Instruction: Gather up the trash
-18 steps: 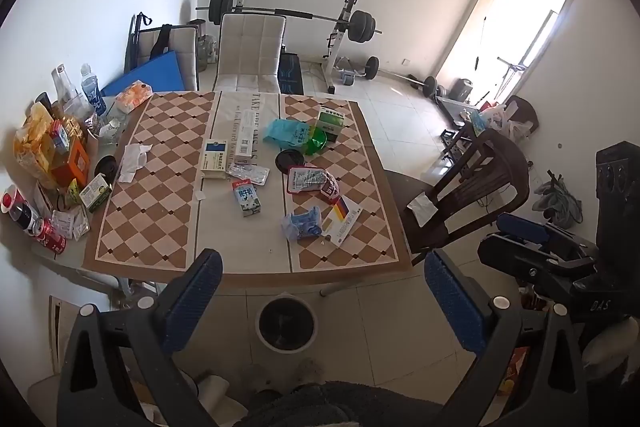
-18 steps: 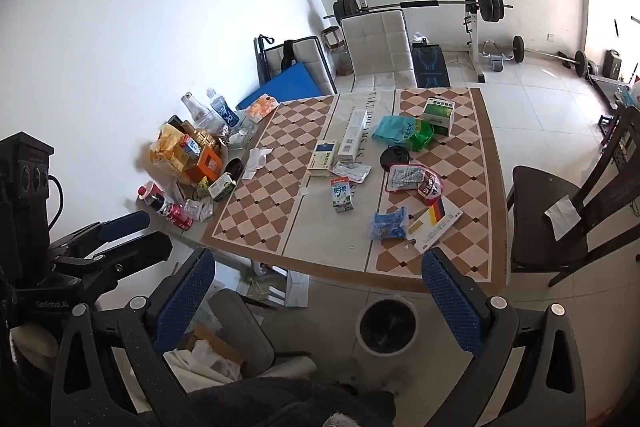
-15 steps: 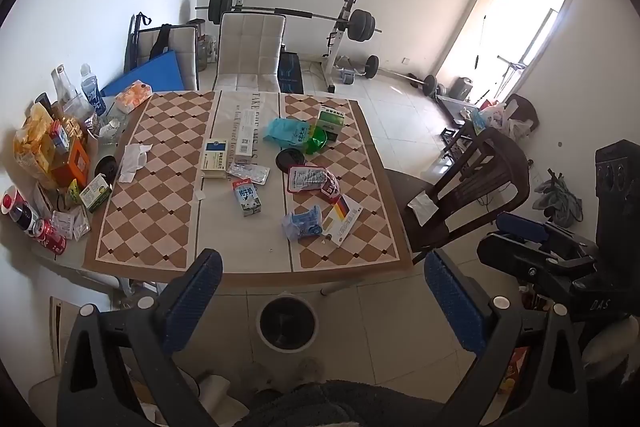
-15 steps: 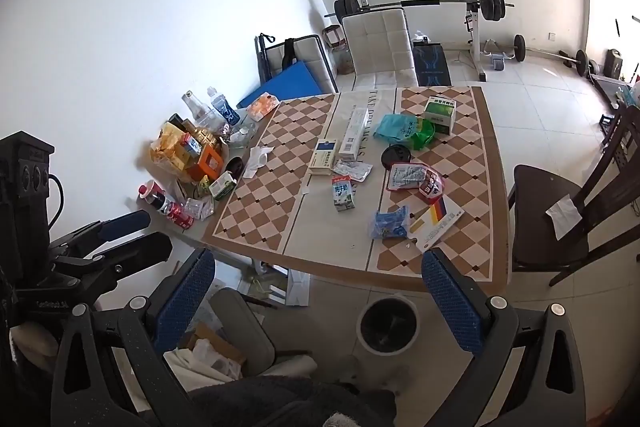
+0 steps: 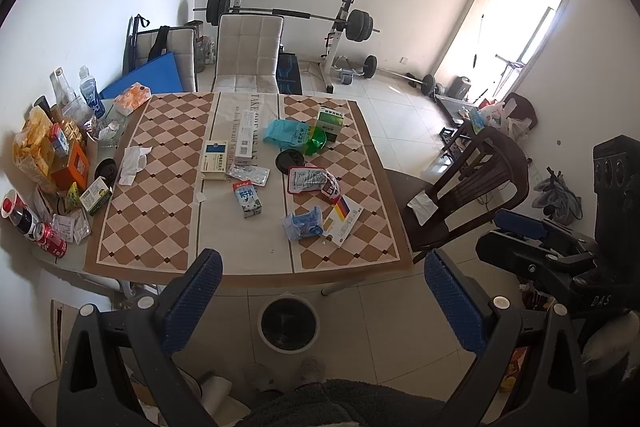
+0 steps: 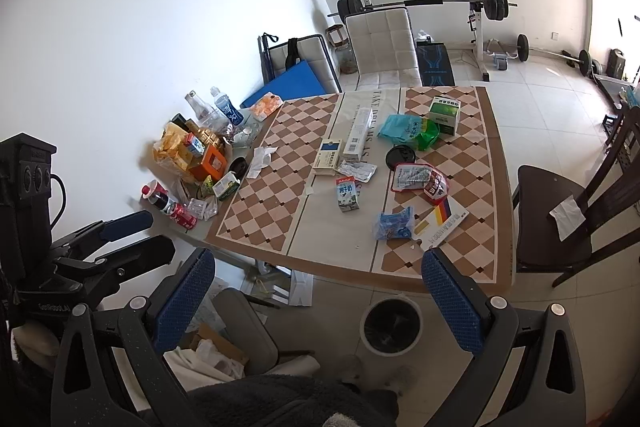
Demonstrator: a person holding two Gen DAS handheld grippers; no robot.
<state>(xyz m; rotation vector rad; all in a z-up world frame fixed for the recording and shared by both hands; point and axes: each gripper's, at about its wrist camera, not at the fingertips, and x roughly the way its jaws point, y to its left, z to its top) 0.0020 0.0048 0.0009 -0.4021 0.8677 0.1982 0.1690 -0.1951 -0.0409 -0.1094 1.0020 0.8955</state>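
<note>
On the table (image 5: 152,235), covered by a checkered cloth, the trash lies scattered: a small milk carton (image 5: 248,197) near the middle, a crumpled blue wrapper (image 5: 303,225) beside a rainbow-striped box (image 5: 345,221), a red-edged packet (image 5: 310,180), a teal bag (image 5: 286,132) against a green bowl (image 5: 316,141), and a white tissue (image 5: 133,163) toward the left edge. Below the table's near edge, a white-rimmed waste bin (image 5: 289,321) stands on the tiled floor. Left gripper (image 5: 322,299) and right gripper (image 6: 318,301) both hover above the floor short of the table, jaws spread wide, nothing between the blue pads. Bottles and snack packs crowd the table's left end.
</note>
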